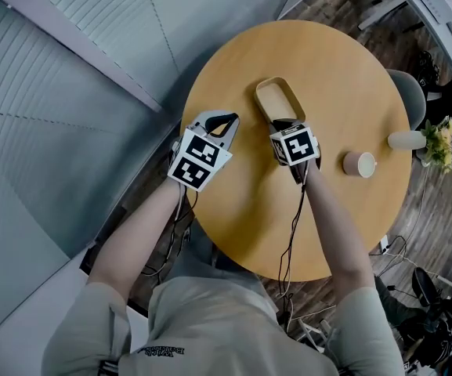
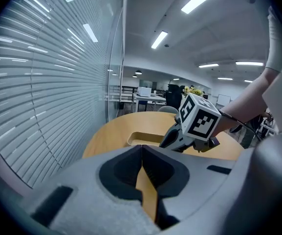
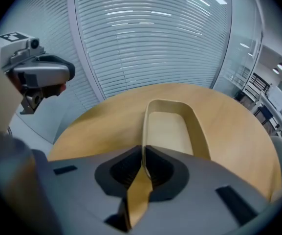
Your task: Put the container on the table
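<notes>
While the left gripper is closed empty, the right gripper pinches the container.

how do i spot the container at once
Find the round wooden table. At its far middle is an empty beige oblong container, one wall pinched by the right gripper. Unlike the round cup and vase to its right, it is long and open.

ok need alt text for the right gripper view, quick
The right gripper is shut on the near rim of a shallow tan oblong container, which rests empty on a round wooden table. The left gripper hovers at upper left, in front of pale horizontal blinds.
</notes>
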### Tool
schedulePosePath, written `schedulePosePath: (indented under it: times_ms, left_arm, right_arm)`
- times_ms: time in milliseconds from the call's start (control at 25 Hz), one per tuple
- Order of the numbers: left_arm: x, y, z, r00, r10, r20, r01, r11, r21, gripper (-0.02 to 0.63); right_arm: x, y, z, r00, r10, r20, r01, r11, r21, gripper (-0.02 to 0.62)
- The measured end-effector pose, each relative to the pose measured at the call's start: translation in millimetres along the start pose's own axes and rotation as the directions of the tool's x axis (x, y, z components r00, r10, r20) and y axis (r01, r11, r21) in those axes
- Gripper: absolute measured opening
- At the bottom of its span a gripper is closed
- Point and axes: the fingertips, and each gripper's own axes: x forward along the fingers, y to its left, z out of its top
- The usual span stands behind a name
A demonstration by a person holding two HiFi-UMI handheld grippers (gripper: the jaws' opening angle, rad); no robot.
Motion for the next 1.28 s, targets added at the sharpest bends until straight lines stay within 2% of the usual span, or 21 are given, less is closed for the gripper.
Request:
schedulePosePath:
  times_ms: [280,520,680,1000,1280]
  left_arm:
    - [-8.9,-9.7,7.2,1.0,0.002,0.006,-0.003,1.0,0.009,0.021]
    - [-29.5,-16.9,48.1,0.998,0.019,0.065,-0.023,0.998,0.062,0.021]
    - [-54.1,-23.0,82.4,0.992,0.037,0.117,-0.048,0.994,0.094,0.021]
    - [-121.1,-49.9,160.0,0.962,0.073,0.264,-0.131,0.969,0.21,0.021]
    - [-175.4,-88.2,202.9,0.927,0.061,0.37,-0.187,0.931,0.315,0.021]
  right_arm:
    - [-25.4,6.2,10.5,0.999,0.0,0.048,-0.003,0.999,0.048,0.037]
    - [-80.6,8.2,39.3,0.982,-0.03,0.188,0.02,0.998,0.057,0.037]
    - [-134.5,10.0,59.0,0.953,-0.058,0.296,0.039,0.997,0.071,0.037]
    - [-268.6,31.2,98.2,0.825,-0.105,0.555,0.096,0.994,0.045,0.035]
    - [-381.7,73.3,116.6,0.664,-0.12,0.738,0.137,0.99,0.037,0.035]
